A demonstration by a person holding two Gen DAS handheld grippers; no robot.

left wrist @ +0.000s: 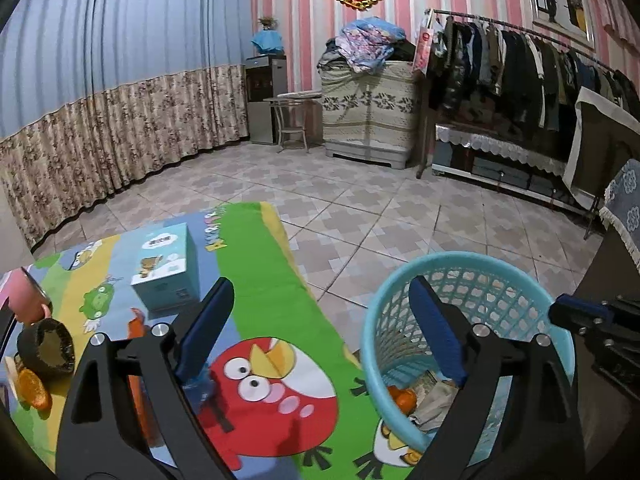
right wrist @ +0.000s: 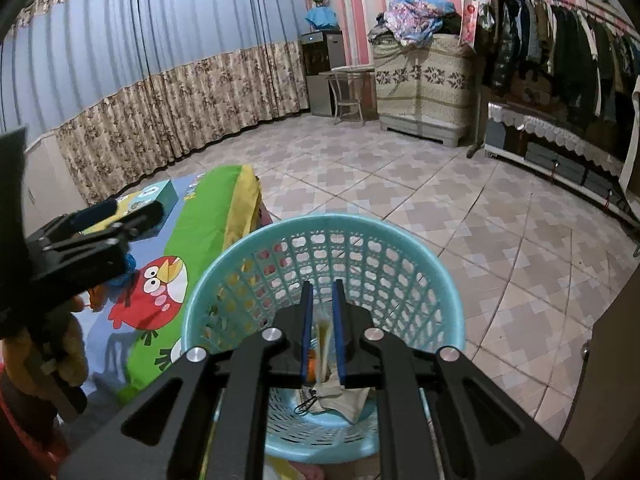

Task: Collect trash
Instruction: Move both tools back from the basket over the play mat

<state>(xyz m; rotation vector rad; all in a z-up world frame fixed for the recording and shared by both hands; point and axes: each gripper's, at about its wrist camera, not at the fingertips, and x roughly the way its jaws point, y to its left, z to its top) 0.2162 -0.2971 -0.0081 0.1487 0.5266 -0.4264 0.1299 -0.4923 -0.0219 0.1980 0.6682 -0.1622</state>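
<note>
The left gripper point(left wrist: 320, 332) stands with its blue-padded jaws spread wide and nothing between them; one finger hangs over the cartoon-bird cloth point(left wrist: 256, 280) that covers the table, the other over the rim of the basket point(left wrist: 372, 320). The right gripper point(right wrist: 322, 320) hovers over the mouth of the same basket point(right wrist: 448, 292) with its jaws only a narrow gap apart; a strip of pale wrapper shows in that gap, but whether the pads press on it cannot be told.

The basket is a round, light-blue plastic bin with lattice walls and a smooth rim; it stands on the tiled floor point(left wrist: 380, 216) just beside the near right edge of the table. In its bottom lies the collected trash point(left wrist: 434, 400): crumpled beige paper or wrappers, a piece of orange peel point(left wrist: 402, 398) against the wall, and a small dark clip-like item point(right wrist: 306, 405) seen from the right wrist.

On the cloth, near the table's left edge, lie an orange peel piece point(left wrist: 34, 390), a dark paper cup liner point(left wrist: 48, 346) and a pink cup point(left wrist: 24, 294) lying on its side; further back, toward the far edge, stands a teal tissue box point(left wrist: 168, 268) with cartoon print.

Beyond the table the floor runs to a long blue-and-floral curtain point(left wrist: 120, 80), a covered cabinet point(left wrist: 368, 116) heaped with bedding, and a clothes rail point(left wrist: 520, 64) full of dark garments along the striped wall.
</note>
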